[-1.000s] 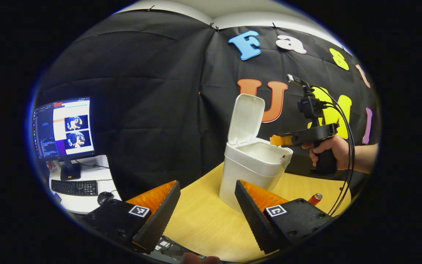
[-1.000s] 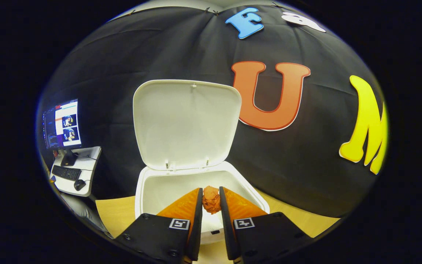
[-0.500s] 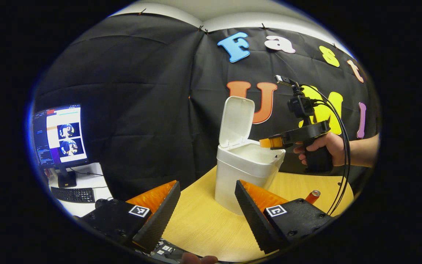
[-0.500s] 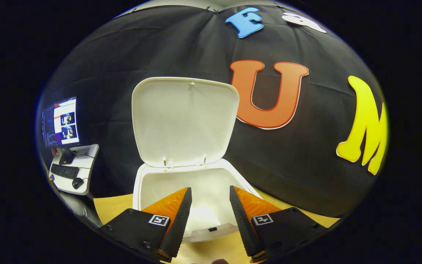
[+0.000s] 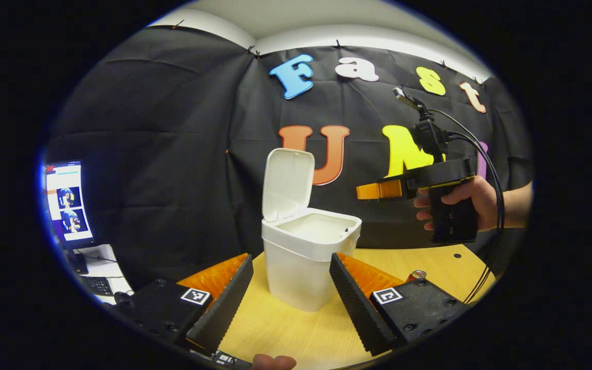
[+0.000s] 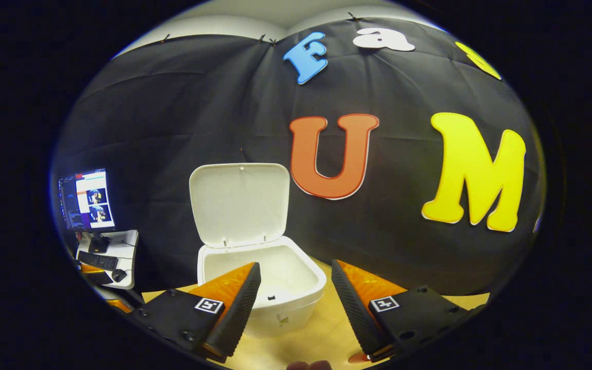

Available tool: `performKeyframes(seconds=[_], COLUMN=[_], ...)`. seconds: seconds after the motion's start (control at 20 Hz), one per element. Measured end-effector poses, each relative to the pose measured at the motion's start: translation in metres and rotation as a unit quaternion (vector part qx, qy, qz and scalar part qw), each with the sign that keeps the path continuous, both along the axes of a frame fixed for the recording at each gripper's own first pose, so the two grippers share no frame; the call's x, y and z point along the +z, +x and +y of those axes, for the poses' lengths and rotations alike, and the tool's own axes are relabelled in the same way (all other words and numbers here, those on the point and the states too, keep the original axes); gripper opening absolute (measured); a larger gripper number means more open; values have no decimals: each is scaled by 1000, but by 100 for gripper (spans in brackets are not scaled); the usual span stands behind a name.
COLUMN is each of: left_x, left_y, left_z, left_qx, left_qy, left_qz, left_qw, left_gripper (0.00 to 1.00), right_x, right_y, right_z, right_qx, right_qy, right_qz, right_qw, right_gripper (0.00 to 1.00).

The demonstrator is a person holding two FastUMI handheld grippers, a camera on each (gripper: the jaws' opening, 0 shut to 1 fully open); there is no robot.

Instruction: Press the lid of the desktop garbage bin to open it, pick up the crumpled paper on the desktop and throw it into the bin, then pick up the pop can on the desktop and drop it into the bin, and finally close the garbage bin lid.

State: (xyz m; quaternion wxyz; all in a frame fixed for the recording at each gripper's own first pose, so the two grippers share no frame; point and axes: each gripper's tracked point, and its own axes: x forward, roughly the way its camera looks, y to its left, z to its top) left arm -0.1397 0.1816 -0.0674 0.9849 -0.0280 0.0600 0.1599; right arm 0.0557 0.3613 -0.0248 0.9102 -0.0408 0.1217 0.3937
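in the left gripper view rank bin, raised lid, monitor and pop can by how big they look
1. bin
2. raised lid
3. monitor, partly cut off and farther away, so unsure
4. pop can, mostly hidden

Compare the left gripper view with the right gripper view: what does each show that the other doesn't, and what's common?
Left gripper view: the right gripper side-on in a hand, raised beside the bin, plus the can top on the table. Right gripper view: the lid underside head-on, and a look down into the bin. Both: open bin, upright lid, monitor, own jaws apart and empty.
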Motion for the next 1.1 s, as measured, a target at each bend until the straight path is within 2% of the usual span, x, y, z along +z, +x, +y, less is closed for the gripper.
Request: performKeyframes(seconds=[0.1,0.4,0.75,0.9,1.1], left_x=[0,-10,-53,-74,-106], left_y=[12,41,77,88,109], left_z=[-22,-91,-185,-212,-246], left_qx=[-34,-119,-223,-245,-253], left_qy=[-1,2,17,22,5], left_qz=[-11,-7,22,39,60], left_qw=[999,993,974,968,965], left_gripper=[99,98,99,99,99], right_x=[3,7,-24,-37,-31], right_y=[-1,3,-15,-27,-33], right_z=[-32,-147,-289,-331,-380], right_qx=[-17,-92,-201,-222,-242], right_qy=[5,7,-10,-34,-55], right_qz=[-1,-15,4,12,-3], right_qw=[1000,996,980,974,969], right_gripper=[91,91,91,92,91])
